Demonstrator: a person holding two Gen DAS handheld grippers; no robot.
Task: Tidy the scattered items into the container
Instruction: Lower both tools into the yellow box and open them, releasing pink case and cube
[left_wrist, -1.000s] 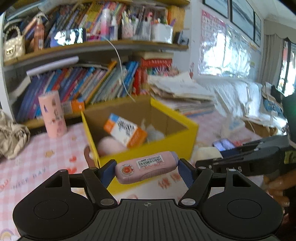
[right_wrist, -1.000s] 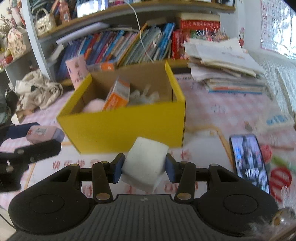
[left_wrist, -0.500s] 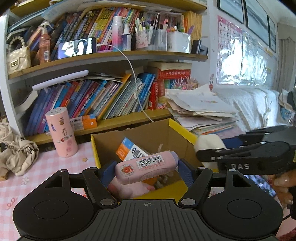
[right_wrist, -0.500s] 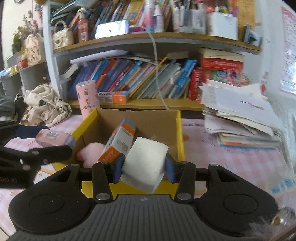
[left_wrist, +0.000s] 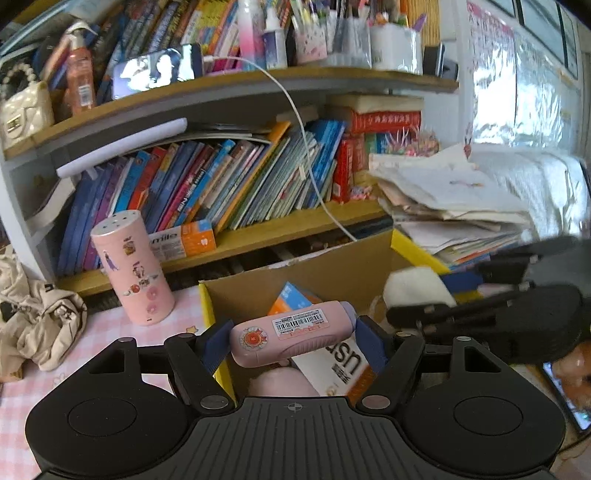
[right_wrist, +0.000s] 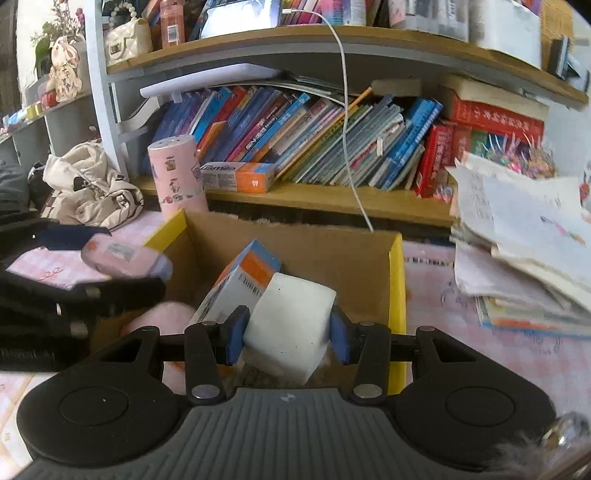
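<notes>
My left gripper (left_wrist: 291, 341) is shut on a pink tube with a barcode label (left_wrist: 291, 332), held crosswise over the open yellow cardboard box (left_wrist: 208, 302). My right gripper (right_wrist: 288, 334) is shut on a white foam block (right_wrist: 290, 325), also above the yellow box (right_wrist: 397, 280). Inside the box lie an orange and blue carton (right_wrist: 240, 280) and a pink soft item (right_wrist: 159, 314). In the right wrist view the pink tube (right_wrist: 125, 256) and left gripper show at the left edge. The white block (left_wrist: 413, 286) shows at the right of the left wrist view.
A pink cylinder tin (left_wrist: 133, 269) stands left of the box on the pink checked tablecloth (left_wrist: 22, 391). Behind are bookshelves (left_wrist: 221, 192) full of books. A paper stack (right_wrist: 524, 236) lies to the right, a beige cloth bag (right_wrist: 92, 192) to the left, a phone (left_wrist: 565, 398) at the lower right.
Both grippers have moved forward from in front of the box to above its opening, each keeping its item. The box front wall has dropped out of view beneath them.
</notes>
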